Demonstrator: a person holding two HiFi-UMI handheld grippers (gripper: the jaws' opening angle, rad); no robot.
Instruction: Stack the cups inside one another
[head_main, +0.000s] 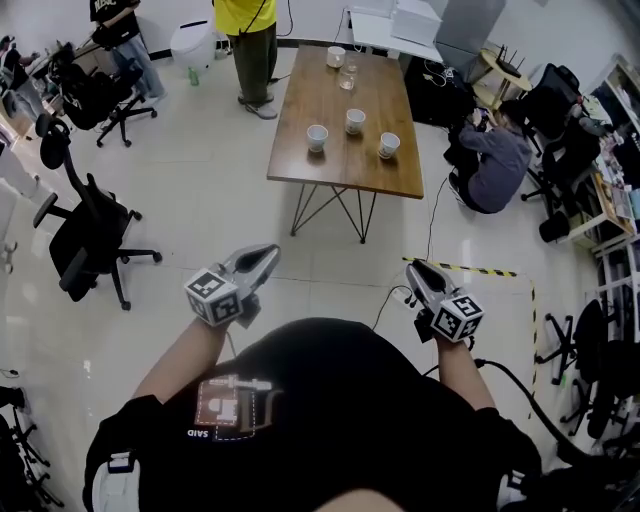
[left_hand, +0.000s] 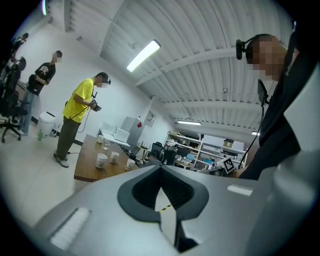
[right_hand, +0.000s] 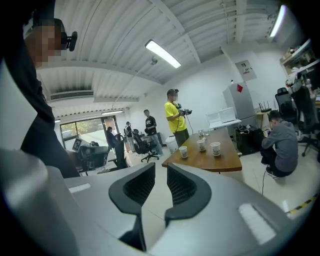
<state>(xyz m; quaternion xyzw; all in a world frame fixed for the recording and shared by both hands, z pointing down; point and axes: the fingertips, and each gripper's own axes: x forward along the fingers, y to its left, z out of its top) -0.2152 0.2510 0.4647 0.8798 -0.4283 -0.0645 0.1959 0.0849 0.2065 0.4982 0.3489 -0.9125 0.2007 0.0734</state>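
While neither gripper has yet reached the desk (head_main: 340, 172), both are held out ahead of the person's chest and aimed toward it, with bare floor between. The left gripper (head_main: 266, 258) has its jaws fully together and holds nothing. The right gripper (head_main: 416, 270) has its jaws moderately parted with nothing between them, which I judge to be readiness for a first grasp. On the desk's near half stand three white cups, upright and apart from one another: the left cup (head_main: 317, 137), the middle cup (head_main: 355, 121) and the right cup (head_main: 389, 145). None is nested, so stacking has not begun. Toward the desk's far end stand a further cup (head_main: 336, 56) and a clear glass (head_main: 347, 76). A person in yellow (head_main: 250, 40) stands at the desk's far left corner. A crouching person (head_main: 490, 160) is beside the desk's right edge and, in my judgement, warrants care on approach.
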